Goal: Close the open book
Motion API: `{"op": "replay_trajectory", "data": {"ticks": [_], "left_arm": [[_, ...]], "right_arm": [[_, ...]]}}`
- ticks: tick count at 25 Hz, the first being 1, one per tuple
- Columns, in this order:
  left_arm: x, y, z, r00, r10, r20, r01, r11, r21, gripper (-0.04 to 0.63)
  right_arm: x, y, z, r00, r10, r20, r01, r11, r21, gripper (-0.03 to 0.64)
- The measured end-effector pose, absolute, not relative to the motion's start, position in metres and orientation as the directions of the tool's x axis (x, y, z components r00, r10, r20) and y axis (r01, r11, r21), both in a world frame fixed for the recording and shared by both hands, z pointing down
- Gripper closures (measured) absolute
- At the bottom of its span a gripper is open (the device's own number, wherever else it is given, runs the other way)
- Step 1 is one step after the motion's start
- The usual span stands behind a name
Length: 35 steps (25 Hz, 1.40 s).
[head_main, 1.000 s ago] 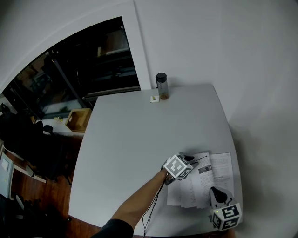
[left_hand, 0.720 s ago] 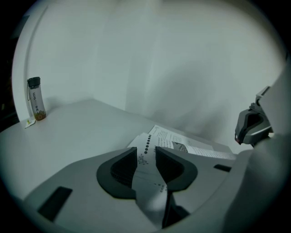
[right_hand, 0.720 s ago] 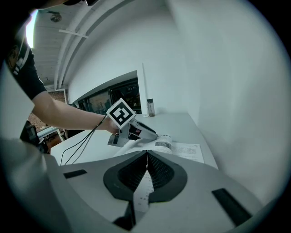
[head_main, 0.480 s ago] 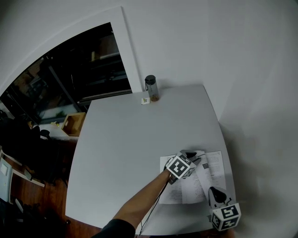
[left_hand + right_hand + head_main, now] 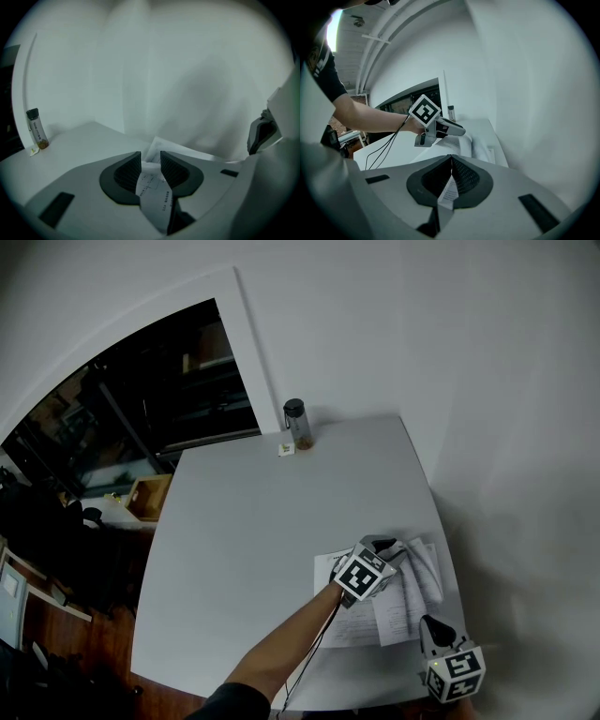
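grey table [image 5: 244, 521] is sitting against a white wall, a dark window [image 5: 141, 381] behind it, with a bottle [image 5: 297, 423] and a small tag [image 5: 285, 449] standing at the far edge. the book [image 5: 356, 626] is lying open at the near right corner. left gripper [image 5: 392, 547] is pinching a sheaf of pages [image 5: 422, 568]: jaws part-way apart, paper clamped between them, the sheaf arching up off the spread and leaning right. right gripper [image 5: 434, 626] is sitting at the near right edge of the book, jaws pressed together on a printed slip of its paper.
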<state>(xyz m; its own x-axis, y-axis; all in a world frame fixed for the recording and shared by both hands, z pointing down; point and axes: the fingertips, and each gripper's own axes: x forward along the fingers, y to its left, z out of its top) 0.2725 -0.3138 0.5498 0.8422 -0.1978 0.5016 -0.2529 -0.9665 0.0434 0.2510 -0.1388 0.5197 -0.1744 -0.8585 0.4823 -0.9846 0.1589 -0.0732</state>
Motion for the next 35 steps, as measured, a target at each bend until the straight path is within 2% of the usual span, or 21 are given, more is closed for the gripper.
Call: {"op": "replay_trajectory", "data": {"ticks": [8,16,19,23,28,35], "left_arm": [[0.223,-0.308,0.535,0.811,-0.258,0.525,-0.314,-0.949,0.019,0.462],[0.145,-0.286,0.570,0.731,-0.312,0.606,-0.420,-0.906,0.041,0.462],[0.118,-0.280,0.582,0.701,-0.357,0.618,-0.482,-0.875,0.041,0.565],[0.091,-0.271,0.597,0.665,-0.395,0.633,-0.545,-0.837,0.050,0.591],[0.062,-0.255,0.629,0.600,-0.381,0.703,-0.610,-0.786,0.095,0.591],[0.064,-0.239,0.663,0.586,-0.306,0.750,-0.593,-0.793,0.140,0.591]], "right_arm": [[0.225,-0.147,0.509,-0.254,-0.856,0.450,-0.966,0.248,-0.073,0.612],[0.193,-0.155,0.513,-0.336,-0.829,0.446,-0.939,0.332,-0.091,0.612],[0.178,-0.159,0.516,-0.369,-0.814,0.448,-0.925,0.366,-0.096,0.612],[0.159,-0.165,0.519,-0.408,-0.795,0.450,-0.907,0.409,-0.100,0.612],[0.142,-0.168,0.525,-0.438,-0.771,0.462,-0.890,0.444,-0.104,0.612],[0.139,-0.168,0.528,-0.431,-0.768,0.474,-0.892,0.441,-0.097,0.612]]}}
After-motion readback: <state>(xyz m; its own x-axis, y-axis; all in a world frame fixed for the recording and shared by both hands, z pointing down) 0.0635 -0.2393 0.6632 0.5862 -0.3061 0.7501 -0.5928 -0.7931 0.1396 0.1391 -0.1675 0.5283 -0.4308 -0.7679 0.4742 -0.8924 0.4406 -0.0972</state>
